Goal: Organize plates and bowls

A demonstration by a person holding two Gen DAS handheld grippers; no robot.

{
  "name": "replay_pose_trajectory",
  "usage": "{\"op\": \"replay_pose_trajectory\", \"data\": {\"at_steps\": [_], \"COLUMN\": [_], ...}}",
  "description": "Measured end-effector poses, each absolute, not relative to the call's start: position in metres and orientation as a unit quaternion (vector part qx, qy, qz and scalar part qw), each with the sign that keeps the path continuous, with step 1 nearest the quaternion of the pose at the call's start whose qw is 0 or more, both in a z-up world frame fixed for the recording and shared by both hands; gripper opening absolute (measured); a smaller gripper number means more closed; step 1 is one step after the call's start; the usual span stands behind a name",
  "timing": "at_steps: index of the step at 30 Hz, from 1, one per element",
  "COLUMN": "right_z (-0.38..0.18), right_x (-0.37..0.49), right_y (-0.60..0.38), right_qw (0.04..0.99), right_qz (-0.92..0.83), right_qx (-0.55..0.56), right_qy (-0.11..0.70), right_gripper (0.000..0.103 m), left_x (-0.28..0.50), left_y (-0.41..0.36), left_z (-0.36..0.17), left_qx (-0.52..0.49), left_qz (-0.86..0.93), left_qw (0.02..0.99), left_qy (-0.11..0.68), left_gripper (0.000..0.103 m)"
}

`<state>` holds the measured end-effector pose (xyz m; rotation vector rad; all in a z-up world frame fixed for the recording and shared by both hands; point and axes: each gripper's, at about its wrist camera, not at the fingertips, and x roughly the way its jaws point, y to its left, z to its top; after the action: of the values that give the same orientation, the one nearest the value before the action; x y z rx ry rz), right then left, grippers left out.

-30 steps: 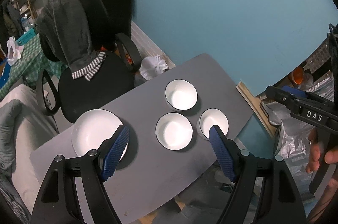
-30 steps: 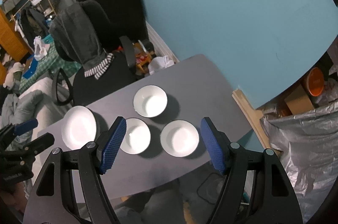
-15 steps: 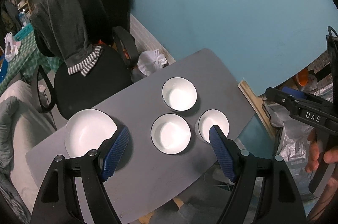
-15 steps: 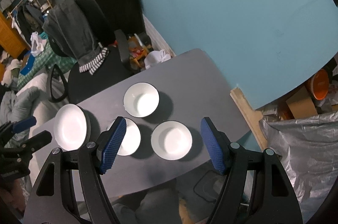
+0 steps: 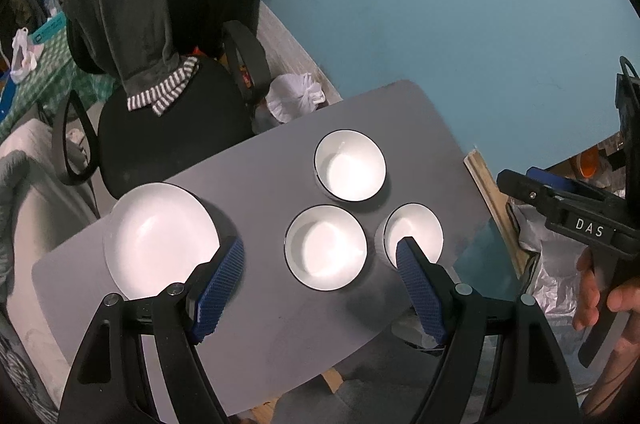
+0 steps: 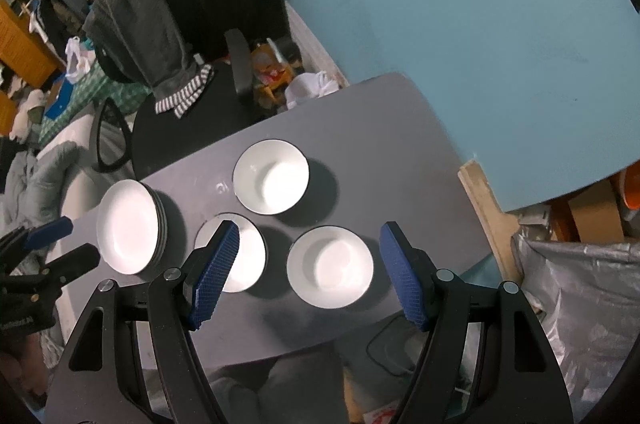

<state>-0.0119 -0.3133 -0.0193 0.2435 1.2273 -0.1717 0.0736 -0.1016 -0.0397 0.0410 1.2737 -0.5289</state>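
table [image 6: 400, 128]: plate stack [image 6: 128, 224] left | three bowls [image 6: 330, 266] clustered right | chair [image 6: 176, 128] behind

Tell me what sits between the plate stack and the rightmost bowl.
One bowl sits between the plate stack and the rightmost bowl, clearest in the right wrist view.

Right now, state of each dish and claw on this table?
Plate stack: stacked, upright, table's left end, untouched.
Far bowl: upright, empty, standing alone.
Middle bowl: upright, empty, standing alone.
Right bowl: upright, empty, standing alone.
Left claw: open, holds nothing.
Right claw: open, holds nothing.
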Motion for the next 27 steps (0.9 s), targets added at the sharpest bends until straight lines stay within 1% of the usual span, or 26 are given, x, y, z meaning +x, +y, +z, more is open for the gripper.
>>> {"op": "replay_pose_trajectory", "data": {"at_steps": [13,20,27], "right_z": [-0.060,-0.097,-0.135], "right_x": [0.002,0.010,0.015], "right_y": [-0.304,-0.294,-0.285], "right_qw": [0.790,0.781,0.780], "right_qz": [-0.024,0.009,0.045], "right_qx": [0.121,0.109,0.094], "right_qy": [0.601,0.615,0.618], "right_gripper": [0.072,0.072,0.072], "left_x": [0.073,0.075,0.076], "left_y": [-0.105,-0.103,-0.105], "left_z": [-0.083,-0.116,-0.143], "left_qx": [0.010,-0.005,0.004], "left_qz": [-0.222,-0.207,-0.195], "left_qw": [0.753,0.739,0.734], "left_qy": [0.619,0.642,0.651], "left_gripper": [0.080,0.080,0.080]}}
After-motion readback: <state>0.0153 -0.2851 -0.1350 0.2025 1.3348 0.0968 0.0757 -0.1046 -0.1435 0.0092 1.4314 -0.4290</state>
